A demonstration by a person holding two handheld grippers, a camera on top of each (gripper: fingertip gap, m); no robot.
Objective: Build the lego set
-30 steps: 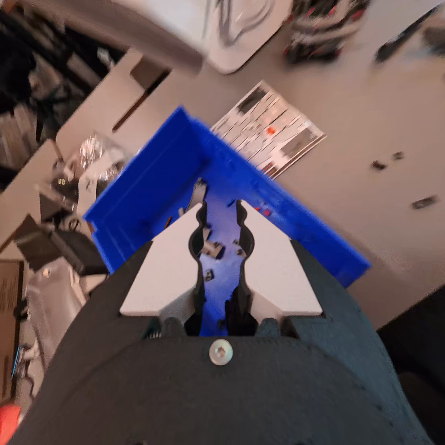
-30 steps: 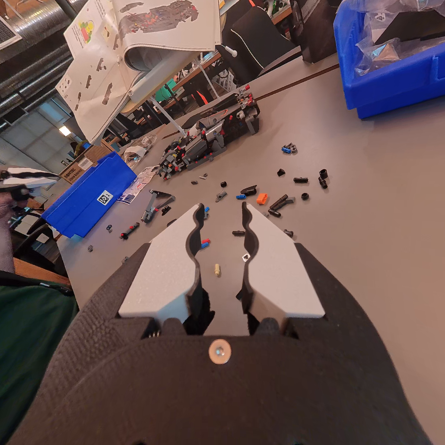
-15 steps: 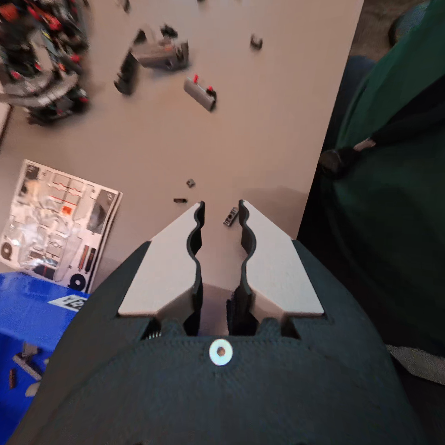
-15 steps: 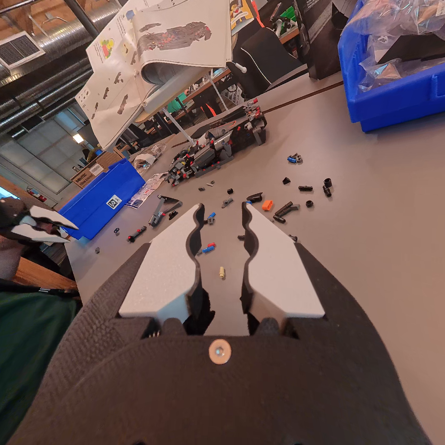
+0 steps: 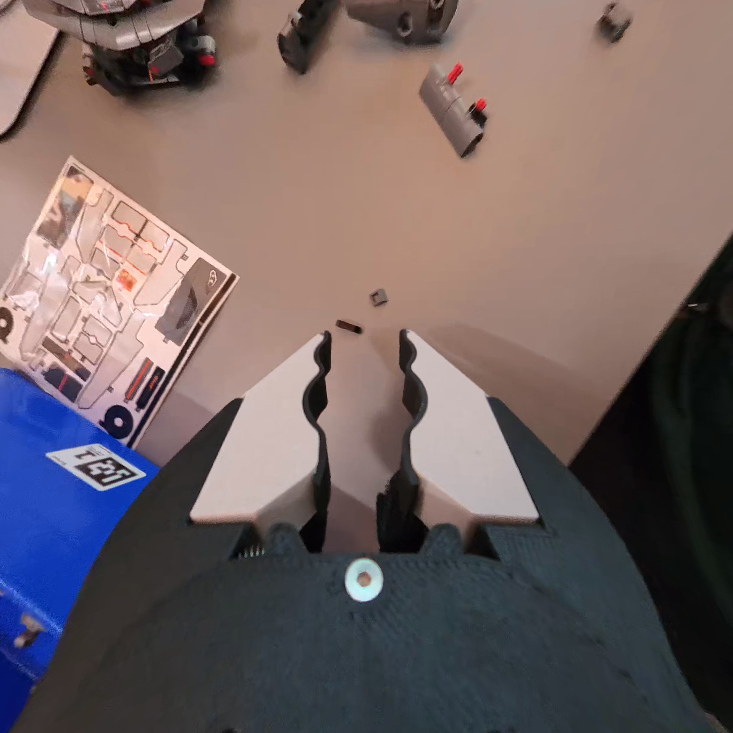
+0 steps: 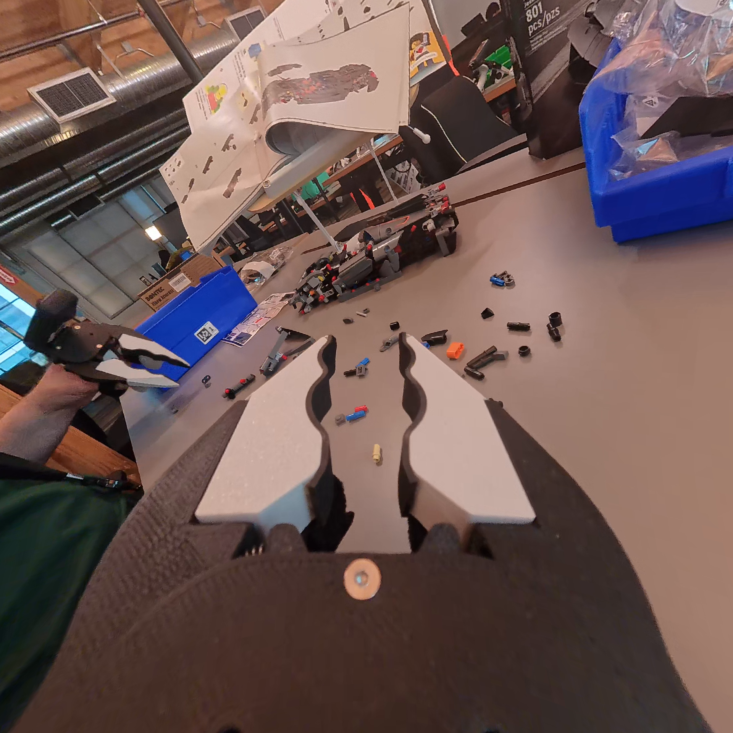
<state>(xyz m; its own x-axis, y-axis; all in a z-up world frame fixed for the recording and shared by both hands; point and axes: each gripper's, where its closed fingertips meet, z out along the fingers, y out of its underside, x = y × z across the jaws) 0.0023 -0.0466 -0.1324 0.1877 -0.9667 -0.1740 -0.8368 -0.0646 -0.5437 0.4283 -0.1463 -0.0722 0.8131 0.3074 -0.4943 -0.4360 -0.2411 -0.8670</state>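
The half-built grey and black lego model (image 6: 377, 246) stands at the far middle of the grey table, and also shows at the top left of the left wrist view (image 5: 139, 43). My left gripper (image 5: 363, 335) is open and empty above the table's near edge, just behind a small dark pin (image 5: 348, 326) and a small grey piece (image 5: 378, 297). It also shows at the left of the right wrist view (image 6: 174, 371). My right gripper (image 6: 367, 339) is open and empty above loose pieces: a tan pin (image 6: 377, 453), a blue and red pin (image 6: 355, 414), an orange piece (image 6: 455, 350).
A sticker sheet (image 5: 103, 293) lies beside a blue bin (image 5: 47, 515) at the left. A grey sub-assembly with red pins (image 5: 454, 107) lies farther out. An open instruction book (image 6: 285, 119) stands on a stand. Another blue bin with plastic bags (image 6: 666, 158) sits at the back right. Across from one pair of fingers to the other is roughly 45 cm. The small grey piece (image 5: 378, 297) is about 4 cm from my left fingertips. The right camera catches it too, in the right wrist view (image 6: 206, 385).
My left gripper has swung out of the blue bin, empty, to above the table's near edge, then a little forward. My right gripper has tilted up slightly and stays open.
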